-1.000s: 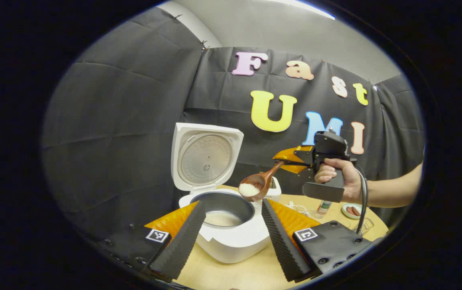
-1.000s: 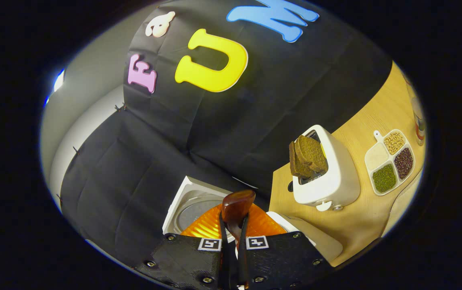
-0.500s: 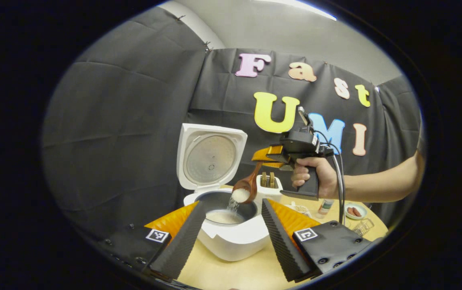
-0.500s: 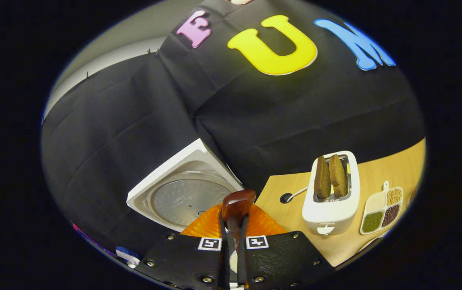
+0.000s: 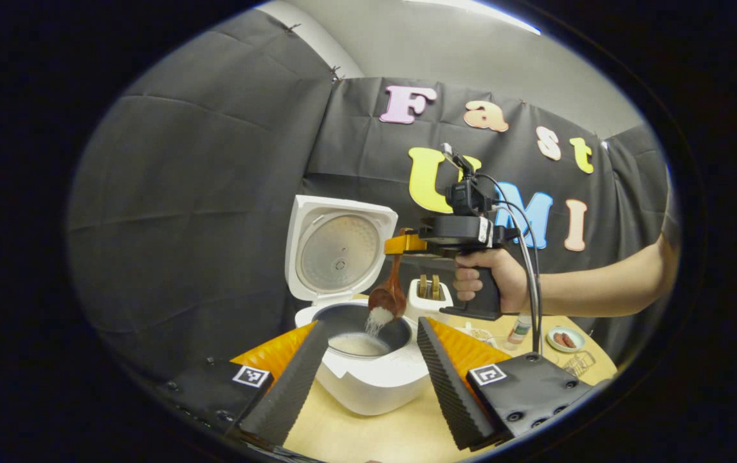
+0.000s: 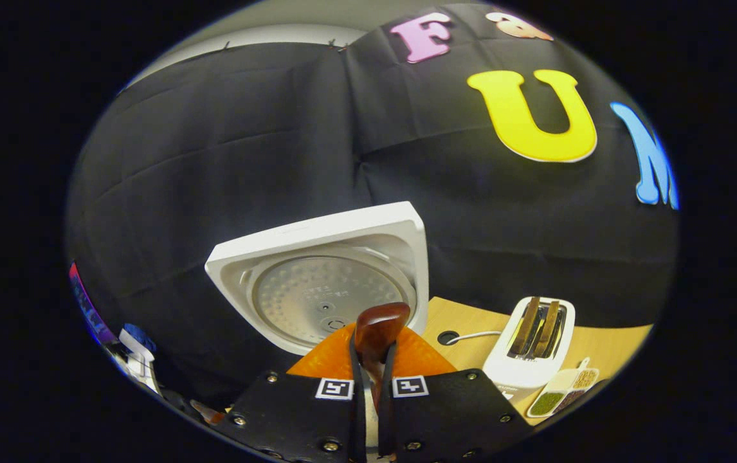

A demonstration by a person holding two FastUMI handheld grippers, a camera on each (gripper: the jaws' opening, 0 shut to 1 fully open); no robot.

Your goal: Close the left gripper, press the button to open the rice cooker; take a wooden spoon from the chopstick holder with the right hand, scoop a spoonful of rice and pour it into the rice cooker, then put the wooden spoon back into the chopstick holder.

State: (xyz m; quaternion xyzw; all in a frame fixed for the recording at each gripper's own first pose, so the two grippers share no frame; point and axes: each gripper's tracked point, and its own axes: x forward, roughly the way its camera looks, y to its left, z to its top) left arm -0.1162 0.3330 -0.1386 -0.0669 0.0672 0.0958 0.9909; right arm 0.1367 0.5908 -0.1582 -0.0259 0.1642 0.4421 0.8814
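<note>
The white rice cooker (image 5: 372,386) stands with its lid (image 5: 339,254) up and rice in its inner pot. My left gripper (image 5: 372,325) is open, its fingers flanking the cooker's front without touching it. A hand (image 5: 487,283) holds my right gripper (image 5: 402,244) above the pot, shut on the wooden spoon (image 5: 389,297). The spoon hangs bowl-down and rice (image 5: 376,319) streams from it into the pot. In the right gripper view, the right gripper (image 6: 370,386) pinches the spoon's handle end (image 6: 376,328), with the raised lid (image 6: 323,292) just beyond.
A white toaster (image 5: 429,296) holding two bread slices stands behind the cooker, seen also as toaster (image 6: 529,344). A divided dish of beans (image 6: 558,399) lies beside it. A bottle (image 5: 519,325) and a small dish (image 5: 561,337) sit at the right of the wooden table (image 5: 375,437).
The right gripper has moved left over the pot and rolled, turning the spoon from level to bowl-down; rice now pours into the cooker. The left gripper has barely moved.
</note>
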